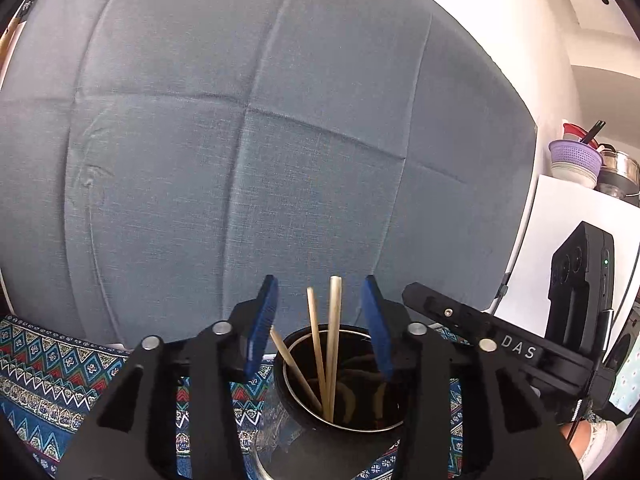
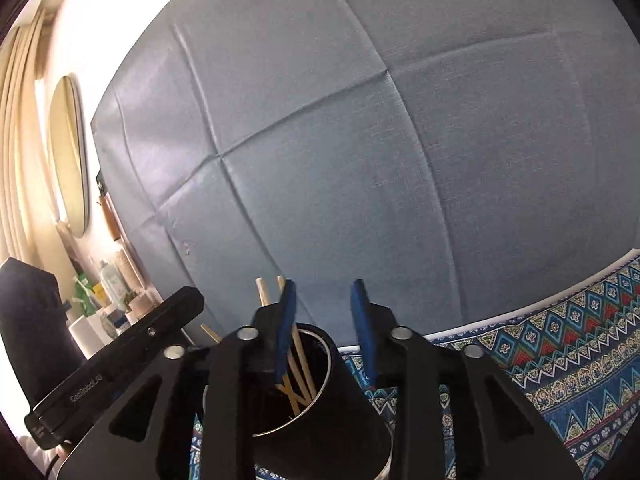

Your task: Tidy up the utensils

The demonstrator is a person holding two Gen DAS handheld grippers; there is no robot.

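A black cup (image 1: 296, 412) with a metal inner rim stands on a patterned cloth, and several wooden chopsticks (image 1: 333, 320) stand in it, leaning apart. My left gripper (image 1: 320, 312) hovers just above the cup with its blue pads (image 1: 264, 320) apart; two chopstick tops rise between them, touching neither pad. In the right wrist view the same cup (image 2: 352, 408) sits under my right gripper (image 2: 324, 320), which is open. The chopsticks (image 2: 262, 292) stick up left of and behind its left pad (image 2: 286, 320); nothing lies between its pads.
A blue-grey quilted cushion panel (image 1: 260, 140) fills the background close behind the cup. The patterned blue cloth (image 2: 560, 352) covers the surface. The right gripper's black body (image 1: 500, 344) is close on the right. Bowls and pots (image 1: 576, 160) sit on a shelf; bottles (image 2: 108, 284) stand at left.
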